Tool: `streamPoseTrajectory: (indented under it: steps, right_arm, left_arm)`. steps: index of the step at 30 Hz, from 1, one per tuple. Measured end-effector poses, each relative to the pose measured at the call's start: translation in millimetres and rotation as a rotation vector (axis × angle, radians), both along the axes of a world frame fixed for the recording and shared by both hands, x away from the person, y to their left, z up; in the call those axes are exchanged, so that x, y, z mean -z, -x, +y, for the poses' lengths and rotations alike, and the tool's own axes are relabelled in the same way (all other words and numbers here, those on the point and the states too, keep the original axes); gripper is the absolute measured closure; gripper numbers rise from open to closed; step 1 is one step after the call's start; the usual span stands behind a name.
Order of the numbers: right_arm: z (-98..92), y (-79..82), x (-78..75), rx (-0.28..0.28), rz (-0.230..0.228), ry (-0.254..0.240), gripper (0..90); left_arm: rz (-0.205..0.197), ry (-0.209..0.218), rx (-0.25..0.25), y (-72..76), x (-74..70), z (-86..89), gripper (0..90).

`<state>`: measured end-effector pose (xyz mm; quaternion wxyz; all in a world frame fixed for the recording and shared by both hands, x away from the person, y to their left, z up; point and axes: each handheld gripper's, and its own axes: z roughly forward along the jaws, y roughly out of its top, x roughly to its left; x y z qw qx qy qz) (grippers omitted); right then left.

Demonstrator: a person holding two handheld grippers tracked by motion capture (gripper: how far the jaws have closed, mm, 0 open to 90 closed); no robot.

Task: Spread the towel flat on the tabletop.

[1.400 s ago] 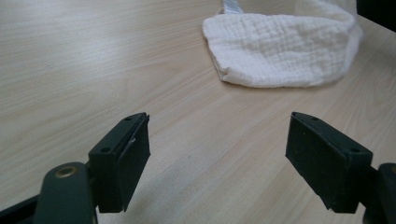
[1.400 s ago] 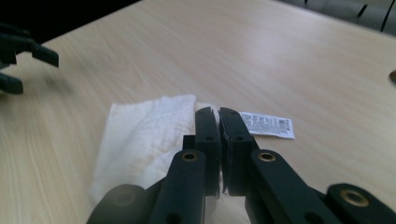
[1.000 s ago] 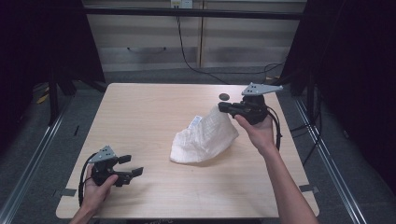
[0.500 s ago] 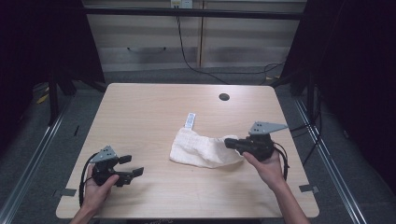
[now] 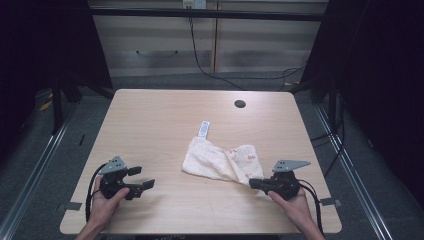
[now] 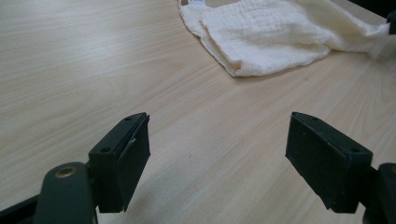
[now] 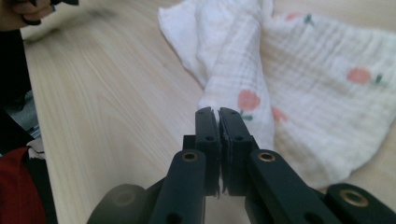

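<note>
1. The cloth point(image 5: 222, 161), white with small red prints, lies crumpled on the near right part of the bench point(image 5: 150, 125), its label point(image 5: 203, 129) pointing to the far side.
2. The right tool point(image 5: 256, 183) is clamped on the cloth's near right corner, jaws together with fabric pinched between them.
3. The left tool point(image 5: 142, 178) rests near the near left edge, jaws apart, well apart from the cloth.
4. The bench is pale wood with a round hole point(image 5: 240, 104) near its far edge; a dark room and cables point(image 5: 200, 55) lie beyond.
5. A second ago the right tool held the cloth raised at the far right; now it is low and the cloth lies flattened.
</note>
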<state>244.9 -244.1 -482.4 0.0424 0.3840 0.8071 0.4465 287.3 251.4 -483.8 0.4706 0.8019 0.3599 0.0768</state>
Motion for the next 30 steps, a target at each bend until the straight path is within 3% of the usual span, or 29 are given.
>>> streamPoseTrajectory:
  steps: [1, 8, 13, 15, 19, 23, 24, 26, 30]
  right_arm:
    - [2.2, -1.0, 8.6, 0.006, 0.016, 0.050, 87.2]
    - [4.1, -7.3, 20.0, 0.030, 0.053, 0.089, 87.3]
    - [6.0, -11.1, 23.5, 0.025, 0.069, 0.060, 87.4]
    - [5.6, -11.4, 23.7, 0.025, 0.072, 0.054, 87.4]
    - [5.1, -11.4, 24.2, 0.025, 0.070, 0.050, 87.3]
    - [5.2, -11.2, 24.2, 0.022, 0.066, 0.053, 87.2]
    - [5.3, -11.2, 24.2, 0.021, 0.067, 0.053, 87.2]
    - [5.1, -11.3, 24.3, 0.020, 0.066, 0.053, 87.2]
    - [5.0, -11.4, 24.3, 0.019, 0.066, 0.053, 87.2]
  left_arm:
    - [0.000, 0.003, 0.002, 0.0, -0.1, -0.8, 21.5]
    - [0.011, 0.005, -0.001, -5.3, -1.1, -6.2, 22.6]
    - [0.027, -0.005, -0.004, -19.9, -4.3, -19.2, 29.4]
    - [0.031, -0.004, 0.036, -26.7, -6.5, -25.6, 34.8]
    - [0.029, -0.004, 0.072, -37.4, -8.5, -47.0, 32.5]
    - [0.069, 0.059, 0.131, -56.1, -5.4, -68.4, 36.9]
    - [0.082, 0.057, 0.137, -64.0, -2.5, -77.9, 38.0]
    - [0.086, 0.056, 0.129, -65.8, 0.0, -83.1, 41.3]
    - [0.092, -0.051, 0.122, -71.2, 13.3, -100.6, 47.5]
